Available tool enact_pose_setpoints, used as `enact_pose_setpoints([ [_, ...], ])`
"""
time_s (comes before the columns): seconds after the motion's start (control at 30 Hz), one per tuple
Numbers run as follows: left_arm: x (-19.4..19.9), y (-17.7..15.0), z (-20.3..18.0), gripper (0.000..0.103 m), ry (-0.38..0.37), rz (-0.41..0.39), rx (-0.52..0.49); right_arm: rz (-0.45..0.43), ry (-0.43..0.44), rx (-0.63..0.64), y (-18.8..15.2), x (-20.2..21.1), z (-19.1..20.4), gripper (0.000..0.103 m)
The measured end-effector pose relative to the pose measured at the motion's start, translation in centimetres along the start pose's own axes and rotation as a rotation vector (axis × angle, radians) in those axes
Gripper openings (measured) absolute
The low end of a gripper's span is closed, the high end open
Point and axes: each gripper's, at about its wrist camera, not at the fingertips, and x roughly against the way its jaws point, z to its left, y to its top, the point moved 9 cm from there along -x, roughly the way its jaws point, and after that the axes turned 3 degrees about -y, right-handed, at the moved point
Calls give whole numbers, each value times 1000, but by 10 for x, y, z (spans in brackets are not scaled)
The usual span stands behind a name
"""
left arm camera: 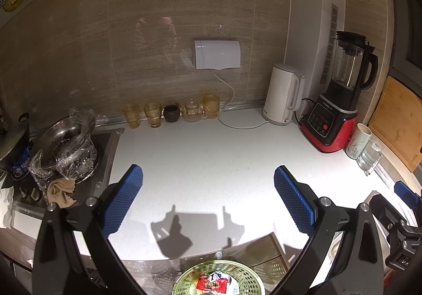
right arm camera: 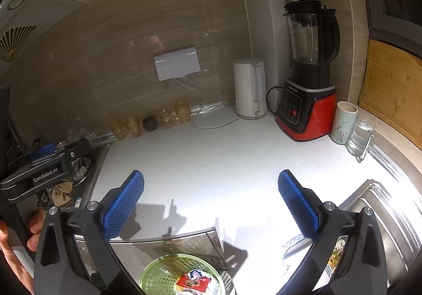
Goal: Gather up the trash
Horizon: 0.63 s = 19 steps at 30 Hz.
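Observation:
A green perforated bin stands below the counter's front edge, with red and white wrappers inside. My left gripper hangs open above the white counter, nothing between its blue pads. My right gripper is open too, over the same bin and its red wrapper. Crumpled clear plastic lies around a metal bowl on the stove at the left. A brown crumpled rag lies beside it. Crinkled foil sits by the sink.
Along the wall stand amber glasses, a dark pot, a white kettle and a red blender. A white cup, a glass mug and a cutting board are right. The sink is front right. A hand holds the left gripper's handle.

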Motion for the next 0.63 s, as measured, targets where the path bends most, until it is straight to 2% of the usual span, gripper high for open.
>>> enact_pose_setpoints([
  [0.23, 1, 2, 3, 95, 31, -26, 4, 4, -1, -5, -2, 0, 0, 101],
  [0.63, -2, -1, 2, 95, 5, 5, 17, 7, -2, -7, -2, 0, 0, 101],
])
